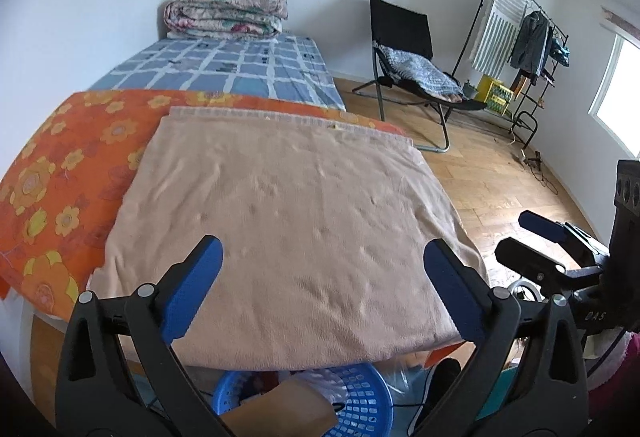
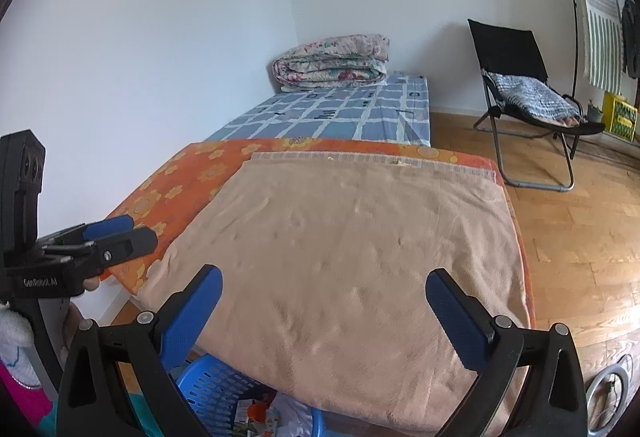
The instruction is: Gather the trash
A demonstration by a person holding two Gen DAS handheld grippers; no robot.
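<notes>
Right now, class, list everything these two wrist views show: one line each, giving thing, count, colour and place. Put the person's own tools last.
Blanket: one, beige, spread over the near end of the bed.
Floral cover: one, orange and yellow, under the blanket.
Checked sheet: one, blue and white, far half of the bed.
Folded quilt: one, floral pastel, at the bed's far end by the wall.
Folding chair: one, black, on the wooden floor.
Clothes rack: one, black, by the window.
Basket: one, blue, below the bed's near edge, with trash inside.
Left gripper: jaws open.
Right gripper: jaws open.
</notes>
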